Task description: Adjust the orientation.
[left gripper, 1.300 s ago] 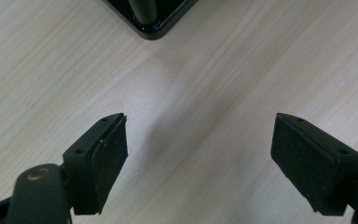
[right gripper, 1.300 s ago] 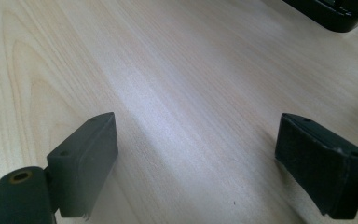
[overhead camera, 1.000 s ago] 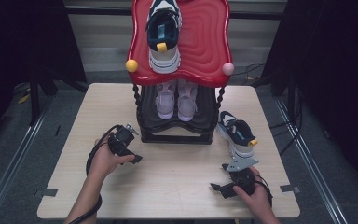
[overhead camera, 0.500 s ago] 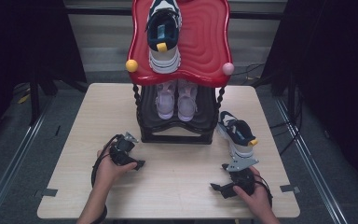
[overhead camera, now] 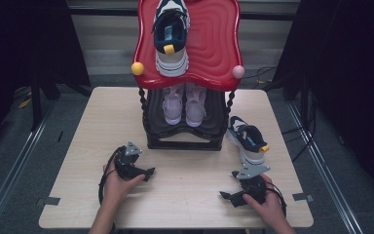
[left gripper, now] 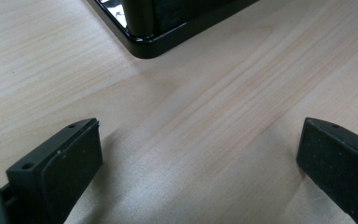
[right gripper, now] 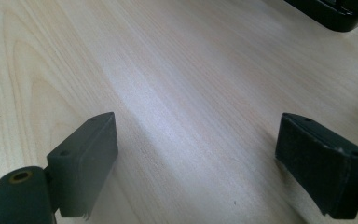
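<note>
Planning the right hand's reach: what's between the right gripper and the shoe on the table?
Nothing: the high view shows the right gripper just short of the shoe.

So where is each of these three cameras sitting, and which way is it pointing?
High view: above the person's side, facing forward and down on the table, the red-topped shoe rack and a sneaker; both forearms enter, with left gripper and right gripper.
Left gripper view: rides the left gripper, looking along its open jaws at bare tabletop and the rack's black base corner.
Right gripper view: rides the right gripper, jaws open, above bare wood.
Shared: both gripper views catch the rack's base.
</note>
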The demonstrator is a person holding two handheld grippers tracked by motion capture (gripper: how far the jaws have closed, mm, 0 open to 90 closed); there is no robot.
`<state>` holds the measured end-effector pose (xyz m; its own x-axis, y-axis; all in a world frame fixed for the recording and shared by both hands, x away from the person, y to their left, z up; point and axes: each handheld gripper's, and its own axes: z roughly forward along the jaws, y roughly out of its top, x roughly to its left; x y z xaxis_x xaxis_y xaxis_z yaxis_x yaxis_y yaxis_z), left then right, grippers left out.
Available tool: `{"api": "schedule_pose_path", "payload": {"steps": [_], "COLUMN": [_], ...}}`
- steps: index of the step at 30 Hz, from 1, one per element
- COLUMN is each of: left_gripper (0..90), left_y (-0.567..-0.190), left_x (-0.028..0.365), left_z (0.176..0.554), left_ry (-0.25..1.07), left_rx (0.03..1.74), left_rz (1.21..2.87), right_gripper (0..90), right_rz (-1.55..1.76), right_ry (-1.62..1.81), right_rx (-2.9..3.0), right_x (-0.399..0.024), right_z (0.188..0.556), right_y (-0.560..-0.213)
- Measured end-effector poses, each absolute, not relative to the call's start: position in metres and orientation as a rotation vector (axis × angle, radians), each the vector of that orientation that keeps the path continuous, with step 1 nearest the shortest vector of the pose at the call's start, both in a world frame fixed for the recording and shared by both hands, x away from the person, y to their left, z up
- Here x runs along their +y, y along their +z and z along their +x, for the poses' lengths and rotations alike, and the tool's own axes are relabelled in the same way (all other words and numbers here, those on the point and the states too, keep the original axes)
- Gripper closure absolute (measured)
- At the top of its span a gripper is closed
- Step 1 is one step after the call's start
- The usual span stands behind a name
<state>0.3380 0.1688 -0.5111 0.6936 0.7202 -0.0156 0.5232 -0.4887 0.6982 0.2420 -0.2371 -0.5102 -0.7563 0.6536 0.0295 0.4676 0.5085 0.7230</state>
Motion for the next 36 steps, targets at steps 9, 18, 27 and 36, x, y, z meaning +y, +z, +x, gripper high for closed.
{"api": "schedule_pose_path", "payload": {"steps": [9,18,27,36], "left_gripper": [0.0,0.0,0.1,0.4], "left_y": [-0.511,-0.511,-0.511,-0.511], "left_x": [0.168,0.169,0.169,0.169], "left_z": [0.337,0.338,0.337,0.337], "left_ry": [0.372,0.389,0.387,0.394], "left_rx": [0.954,0.992,0.990,1.004], "left_rz": [2.203,2.195,2.191,2.184], "right_gripper": [12.3,12.5,16.5,19.4], "right_rz": [0.951,0.943,0.923,0.873], "right_ry": [1.088,1.088,1.017,0.975], "right_rx": [2.505,2.511,2.604,2.696], "right_x": [-0.237,-0.238,-0.245,-0.250], "right_z": [0.242,0.242,0.248,0.259], "right_y": [-0.510,-0.510,-0.498,-0.468]}}
